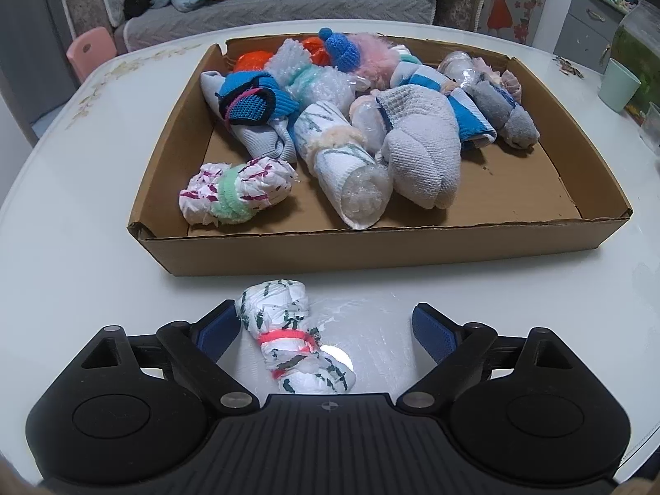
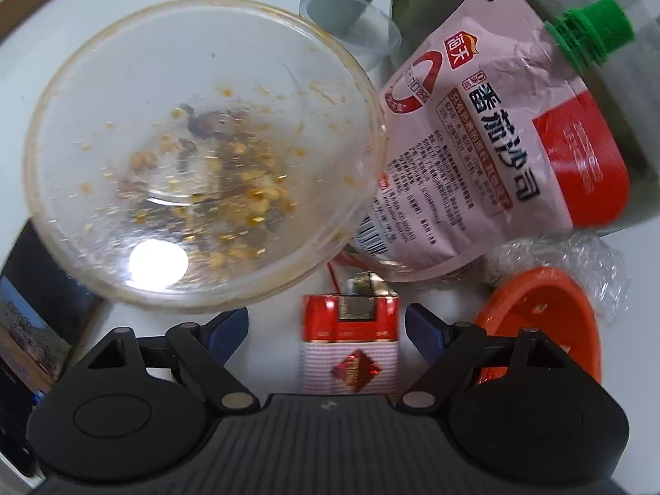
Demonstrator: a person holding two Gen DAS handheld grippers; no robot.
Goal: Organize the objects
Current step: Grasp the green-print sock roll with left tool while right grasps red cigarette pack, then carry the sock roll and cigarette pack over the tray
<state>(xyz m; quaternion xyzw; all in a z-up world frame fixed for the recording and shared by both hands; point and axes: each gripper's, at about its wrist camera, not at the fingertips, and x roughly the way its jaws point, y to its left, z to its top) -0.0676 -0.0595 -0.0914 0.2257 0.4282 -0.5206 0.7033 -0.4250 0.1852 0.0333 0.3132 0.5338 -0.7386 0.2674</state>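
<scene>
The left gripper (image 1: 326, 326) points down at the white table (image 1: 82, 247), and its fingers (image 1: 218, 328) are wide apart. A small white bundle (image 1: 288, 342) with green marks and a pink band lies on the table between them. It sits close to the left finger, but I cannot tell if they touch. The other finger is well apart from it. Just past the bundle is a flat brown box (image 1: 363, 251) full of rolled socks and wrapped bundles. The box has some bare floor at its near right side. The right gripper (image 2: 326, 328) also tilts down, with its fingers (image 2: 227, 330) wide. A red and white pack (image 2: 350, 350) lies between them, and neither finger touches it. A dirty clear bowl (image 2: 198, 152) is just ahead on the left. A pink sauce pouch (image 2: 507, 156) with a green cap leans beside the bowl. An orange bowl (image 2: 548, 330) sits close by the right finger, so there is little room there.
</scene>
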